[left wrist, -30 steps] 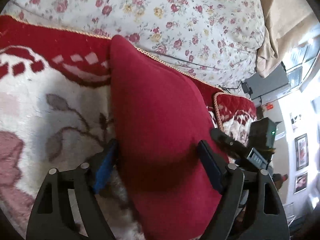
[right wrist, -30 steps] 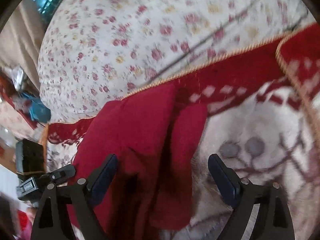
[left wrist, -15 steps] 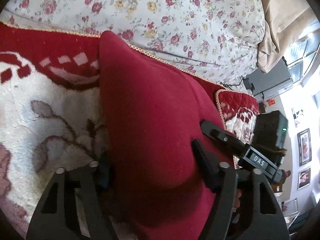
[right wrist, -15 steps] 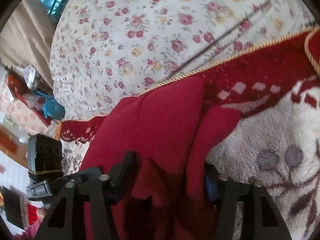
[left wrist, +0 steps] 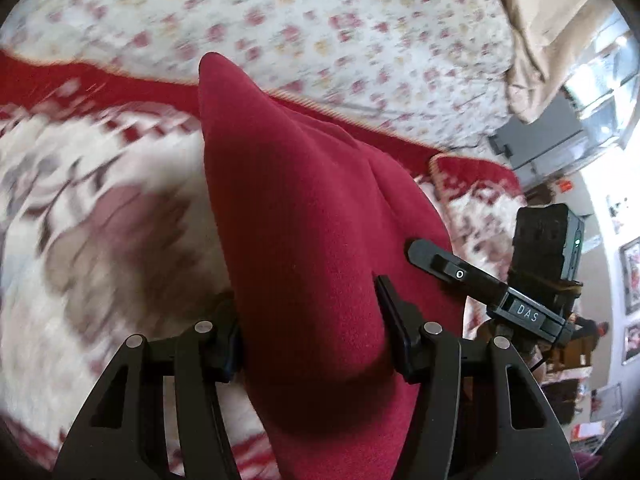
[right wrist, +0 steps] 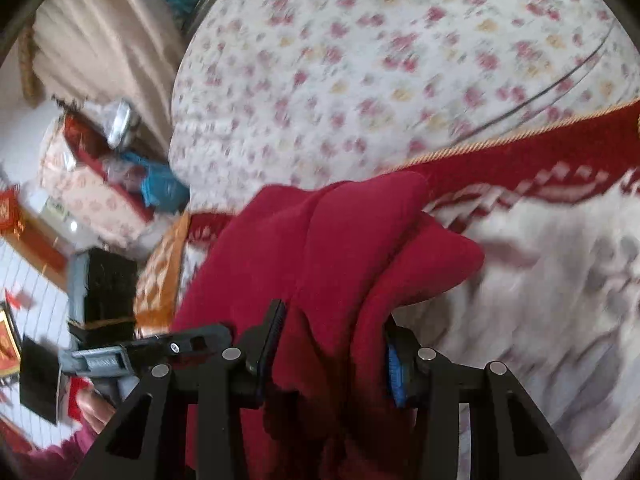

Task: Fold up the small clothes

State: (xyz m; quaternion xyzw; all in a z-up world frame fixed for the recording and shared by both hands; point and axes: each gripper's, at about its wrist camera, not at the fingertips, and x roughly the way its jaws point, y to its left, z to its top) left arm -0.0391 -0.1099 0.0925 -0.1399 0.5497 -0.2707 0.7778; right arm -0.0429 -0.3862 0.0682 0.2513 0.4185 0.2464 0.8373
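A small dark red fleece garment is bunched and raised above a red and white plush blanket. My left gripper is shut on one side of the garment. My right gripper is shut on the other side of the same garment, which bulges out in folds between its fingers. The right gripper shows at the right of the left wrist view, and the left gripper shows at the lower left of the right wrist view. The garment's lower part is hidden behind the grippers.
A floral quilt lies heaped beyond the blanket. A beige curtain and a window are at the far right. Boxes and a blue bag sit beside the bed.
Both grippers closed from open onto the red garment over the last second. They have lifted it off the blanket, and the background blurs with the motion.
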